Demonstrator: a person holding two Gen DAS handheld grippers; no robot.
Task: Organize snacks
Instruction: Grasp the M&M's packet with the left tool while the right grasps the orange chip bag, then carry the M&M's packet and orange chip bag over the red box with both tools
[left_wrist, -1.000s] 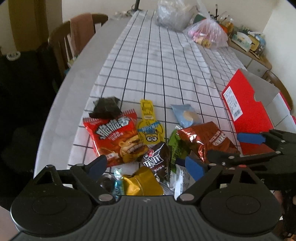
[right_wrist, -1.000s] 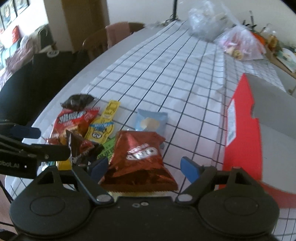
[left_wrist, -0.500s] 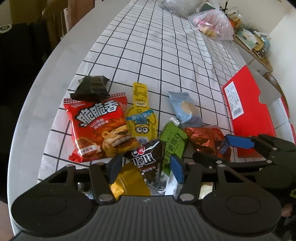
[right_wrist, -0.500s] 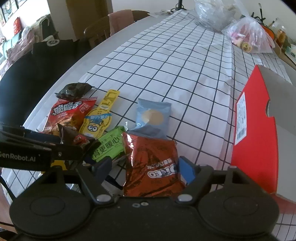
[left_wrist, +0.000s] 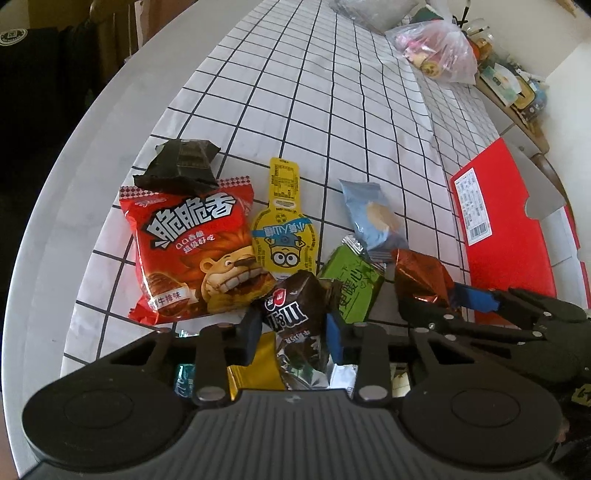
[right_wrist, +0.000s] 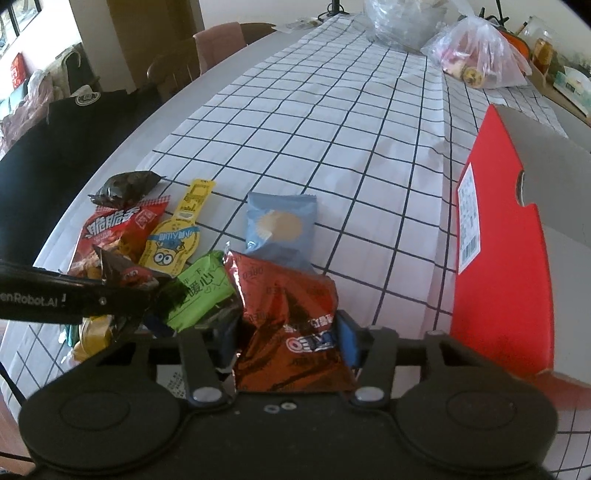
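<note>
Gripping one snack apiece: the left gripper (left_wrist: 291, 328) is clamped on the single brown M&M's pouch (left_wrist: 291, 314) at the near edge of the pile, and the right gripper (right_wrist: 288, 339) pinches the one copper Oreo bag (right_wrist: 291, 332), tilted up beside the red box (right_wrist: 502, 280). Lying flat on the checked tablecloth (left_wrist: 332, 110) are one red lion crisps bag (left_wrist: 192, 251), one dark wrapper (left_wrist: 183, 162), one yellow Minion sachet (left_wrist: 284, 229), one pale blue biscuit packet (left_wrist: 373, 214) and one green packet (left_wrist: 351, 284). Both tools reach in low and level side by side, with gold and teal wrappers half hidden beneath the left one, perhaps two or three.
</note>
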